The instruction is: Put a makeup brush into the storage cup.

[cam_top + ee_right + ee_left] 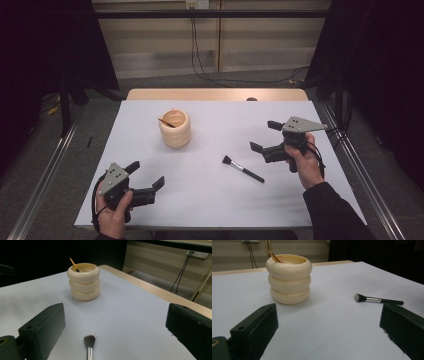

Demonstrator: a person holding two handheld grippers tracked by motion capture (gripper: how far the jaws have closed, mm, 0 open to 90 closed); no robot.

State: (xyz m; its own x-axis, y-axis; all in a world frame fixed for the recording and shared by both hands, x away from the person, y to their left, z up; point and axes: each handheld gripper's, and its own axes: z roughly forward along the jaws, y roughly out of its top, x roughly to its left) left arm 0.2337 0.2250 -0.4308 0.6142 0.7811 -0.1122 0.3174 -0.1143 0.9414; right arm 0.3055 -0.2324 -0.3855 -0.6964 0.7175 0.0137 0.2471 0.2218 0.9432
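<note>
High view, from my remote station: a makeup brush [243, 169] lies flat on the white bench [210, 200], well apart from the cream ringed holder [175, 128], on its right and nearer the person. My right tongs [263, 136] hover just right of the brush, jaws apart; my left tongs [146, 174] wait wide apart, nearer than the holder, which carries a thin stick [166, 122].

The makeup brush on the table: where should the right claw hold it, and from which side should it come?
Grip the makeup brush at its thin black handle, coming from above with the open right claw. It lies flat on the table, so the jaws should close across the handle, not the soft bristles.
</note>
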